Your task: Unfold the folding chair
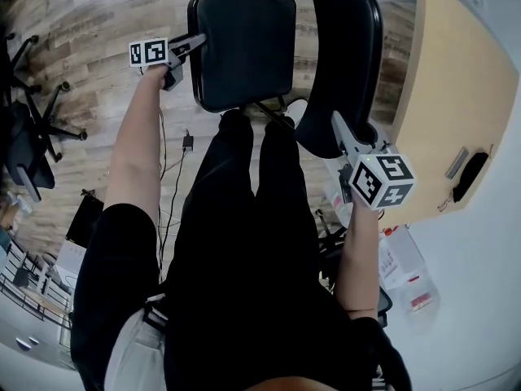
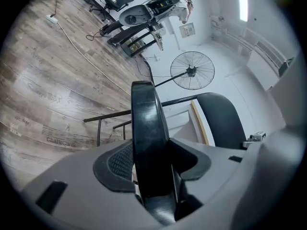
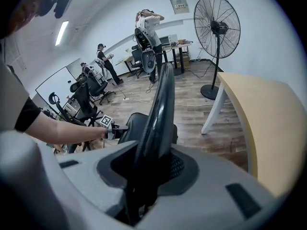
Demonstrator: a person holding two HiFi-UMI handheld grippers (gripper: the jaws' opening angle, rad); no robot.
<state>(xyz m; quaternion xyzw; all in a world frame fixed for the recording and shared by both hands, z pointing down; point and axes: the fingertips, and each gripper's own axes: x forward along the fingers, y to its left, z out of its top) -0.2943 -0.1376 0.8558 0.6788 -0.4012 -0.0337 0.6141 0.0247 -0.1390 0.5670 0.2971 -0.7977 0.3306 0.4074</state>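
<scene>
The black folding chair stands in front of me on the wooden floor, its seat (image 1: 244,47) tilted and its curved backrest (image 1: 346,55) to the right. My left gripper (image 1: 191,46) is shut on the seat's left edge, which runs edge-on between the jaws (image 2: 148,128) in the left gripper view. My right gripper (image 1: 342,133) is shut on the backrest's rim, seen as a dark arc (image 3: 160,104) rising from its jaws. From the right gripper view, the seat (image 3: 139,126) and the left gripper's marker cube (image 3: 106,121) lie beyond. Thin black frame tubes (image 2: 115,115) show under the seat.
A light wooden table (image 1: 456,96) stands close on the right of the chair. A pedestal fan (image 3: 217,28) is behind it. Office chairs (image 1: 24,129) stand at the left, cables (image 1: 175,169) trail on the floor, and people stand far back (image 3: 148,23).
</scene>
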